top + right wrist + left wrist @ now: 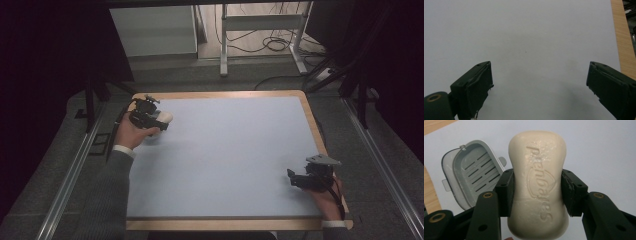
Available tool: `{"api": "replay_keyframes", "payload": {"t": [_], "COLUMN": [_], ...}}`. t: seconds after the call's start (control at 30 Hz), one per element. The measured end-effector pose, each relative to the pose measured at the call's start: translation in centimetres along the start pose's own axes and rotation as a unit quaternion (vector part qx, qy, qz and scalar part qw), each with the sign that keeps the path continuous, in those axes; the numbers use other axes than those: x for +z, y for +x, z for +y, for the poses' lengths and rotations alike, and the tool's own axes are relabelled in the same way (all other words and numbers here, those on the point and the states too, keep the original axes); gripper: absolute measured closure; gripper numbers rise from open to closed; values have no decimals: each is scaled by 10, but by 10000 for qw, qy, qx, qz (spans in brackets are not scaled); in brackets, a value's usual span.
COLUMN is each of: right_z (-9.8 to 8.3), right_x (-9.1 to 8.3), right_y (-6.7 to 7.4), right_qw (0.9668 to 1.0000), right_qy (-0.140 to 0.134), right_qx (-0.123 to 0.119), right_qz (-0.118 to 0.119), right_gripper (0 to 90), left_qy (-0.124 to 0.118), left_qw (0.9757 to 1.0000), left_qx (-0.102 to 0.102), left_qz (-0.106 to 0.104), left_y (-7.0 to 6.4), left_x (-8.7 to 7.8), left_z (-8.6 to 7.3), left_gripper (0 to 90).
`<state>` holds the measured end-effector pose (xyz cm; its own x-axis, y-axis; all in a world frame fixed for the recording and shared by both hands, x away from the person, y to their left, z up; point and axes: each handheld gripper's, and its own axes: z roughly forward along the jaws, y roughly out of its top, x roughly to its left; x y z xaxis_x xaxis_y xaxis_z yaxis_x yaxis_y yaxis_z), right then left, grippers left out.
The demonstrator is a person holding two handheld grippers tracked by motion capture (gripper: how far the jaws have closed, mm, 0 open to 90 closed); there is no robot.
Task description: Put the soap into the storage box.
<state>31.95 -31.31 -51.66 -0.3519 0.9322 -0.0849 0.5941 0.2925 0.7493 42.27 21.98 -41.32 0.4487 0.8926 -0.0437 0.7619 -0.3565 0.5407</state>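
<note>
Status: the left hand-held gripper [537, 192] is pinching the bar of soap [539, 182] across its waist, both pads pressed flat on its long sides, embossed lettering facing the camera. The bar rides clear of the bench [235, 150], near the far left corner in the high view, where it shows as a pale lump at the gripper's tip [162, 118]. So pick-up looks done; what seems to remain is carrying the bar over the soap dish [471, 173] and setting it down, judged from the dish lying just beside and beyond the bar in the left gripper view. Soap dish: grey, rounded-rectangular, with a slotted drain insert seated inside an outer tray and a small tab at its side. It holds nothing; a faint whitish residue on the slats, possibly dried soap. It sits on the pale blue mat close to the wooden edge. Whether the bar is over the dish rim or short of it, cannot tell. Right hand-held gripper [539, 87]: jaws spread wide, nothing between them, resting low near the right near corner [305, 179], well apart from the soap.
</note>
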Motion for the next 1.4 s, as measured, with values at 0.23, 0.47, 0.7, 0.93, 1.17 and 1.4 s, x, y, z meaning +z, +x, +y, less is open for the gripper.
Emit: {"api": "replay_keyframes", "payload": {"t": [0.23, 0.47, 0.7, 0.93, 1.17, 1.4], "right_z": [0, 0, 0, -1, -2, -2], "right_x": [0, 0, 0, 1, 1, 1], "right_y": [0, 0, -1, -2, -2, -3], "right_qw": [10000, 10000, 10000, 10000, 10000, 10000], "right_qy": [-7, 5, 5, 13, 32, 37], "right_qx": [7, -9, -9, -12, -9, 4], "right_qz": [3, -15, -10, -15, -25, -32], "right_gripper": [65, 65, 65, 65, 65, 65], "left_qy": [12, 9, 79, 117, 169, 152], "left_qw": [10000, 9997, 9993, 9985, 9976, 9967], "left_qx": [-59, -181, -316, -473, -606, -685], "left_qz": [62, 139, 193, 259, 302, 419], "left_y": [6, 13, 22, 31, 38, 41], "left_x": [3, 8, 15, 24, 33, 40], "left_z": [2, 3, 5, 5, 6, 5], "left_gripper": [495, 495, 495, 495, 495, 495]}}
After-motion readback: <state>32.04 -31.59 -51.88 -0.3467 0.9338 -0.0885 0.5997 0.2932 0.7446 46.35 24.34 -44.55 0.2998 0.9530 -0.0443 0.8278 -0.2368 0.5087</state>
